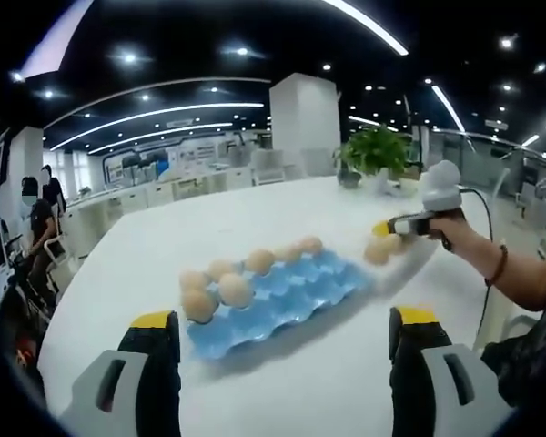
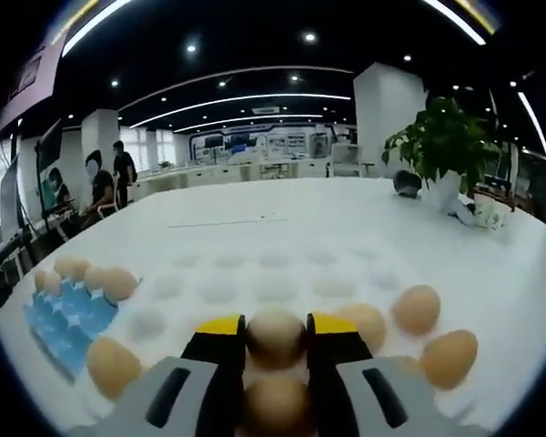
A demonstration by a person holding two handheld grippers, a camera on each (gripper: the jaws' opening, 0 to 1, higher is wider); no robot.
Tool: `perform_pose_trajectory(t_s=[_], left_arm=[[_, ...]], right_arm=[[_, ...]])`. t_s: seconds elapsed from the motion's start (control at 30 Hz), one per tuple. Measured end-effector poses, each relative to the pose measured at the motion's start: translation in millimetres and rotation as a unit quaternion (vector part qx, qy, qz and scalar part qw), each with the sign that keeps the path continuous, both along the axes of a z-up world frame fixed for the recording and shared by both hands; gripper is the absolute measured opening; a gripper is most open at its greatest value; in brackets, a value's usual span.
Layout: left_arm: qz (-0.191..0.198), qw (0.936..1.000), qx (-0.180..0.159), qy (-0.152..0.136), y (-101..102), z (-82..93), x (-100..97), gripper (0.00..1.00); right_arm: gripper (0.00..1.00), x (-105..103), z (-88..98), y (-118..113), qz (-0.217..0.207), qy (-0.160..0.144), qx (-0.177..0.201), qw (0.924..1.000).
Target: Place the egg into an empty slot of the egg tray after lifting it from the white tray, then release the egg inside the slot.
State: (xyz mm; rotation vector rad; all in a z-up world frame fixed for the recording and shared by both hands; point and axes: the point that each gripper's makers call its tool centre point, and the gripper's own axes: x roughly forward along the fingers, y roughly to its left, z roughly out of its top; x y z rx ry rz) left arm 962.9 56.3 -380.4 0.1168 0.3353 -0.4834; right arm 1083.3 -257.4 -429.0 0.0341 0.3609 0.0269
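Two yellow-tipped jaws of the right gripper [image 2: 275, 339] are seen closed to an egg's width around one egg [image 2: 275, 335] in the right gripper view, the pads set against its flanks so that the shell is held by its sides rather than pressed from above; whether it is already lifted clear of the white tray [image 2: 255, 273] cannot be told. A second egg [image 2: 275, 405] is seen lower between the same jaws, nearer the camera. Around the held egg, further eggs are left seated in the white tray's shallow dimples, one to its left [image 2: 112, 366] and three to its right, which keeps them from rolling. The blue egg tray [image 2: 68, 323] is placed just beside the white tray's left edge, presumably so that the carry is short; eggs are kept along its far side, and in the left gripper view its near slots [image 1: 282, 305] are shown empty. The left gripper [image 1: 282, 364] is held wide open with nothing between its jaws, poised short of the blue egg tray, apparently idle. Beyond the white tray a potted plant [image 2: 441, 146] is stood on the table [image 2: 282, 214].
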Motion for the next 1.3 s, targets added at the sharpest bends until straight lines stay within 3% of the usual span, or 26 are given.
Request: perform_pose_trajectory(t_s=[0.17,0.43,0.9,1.03,1.3], left_arm=[[0.003,1.0000,0.000,-0.005,2.1,3.2,-0.3,0.97],[0.001,1.0000,0.000,-0.004,-0.7,3.0,-0.5,0.97],[0.001,1.0000,-0.001,-0.005,0.3,3.6,-1.4,0.97],[0.006,1.0000,-0.001,-0.005,3.1,3.8,-1.5,0.97],[0.008,1.0000,0.002,-0.005,5.2,4.3,-1.9,0.97]], right_arm=[[0.26,-1.5,6.2,-1.9,-0.001,-0.010,0.033,0.9994],[0.26,1.1,30.1,9.9,0.017,-0.045,0.039,0.9981],[0.28,13.5,27.0,19.2,0.042,-0.022,-0.013,0.9988],[0.28,13.1,21.0,16.5,0.042,-0.006,-0.055,0.9976],[0.28,16.6,22.9,9.5,0.030,-0.014,0.001,0.9994]])
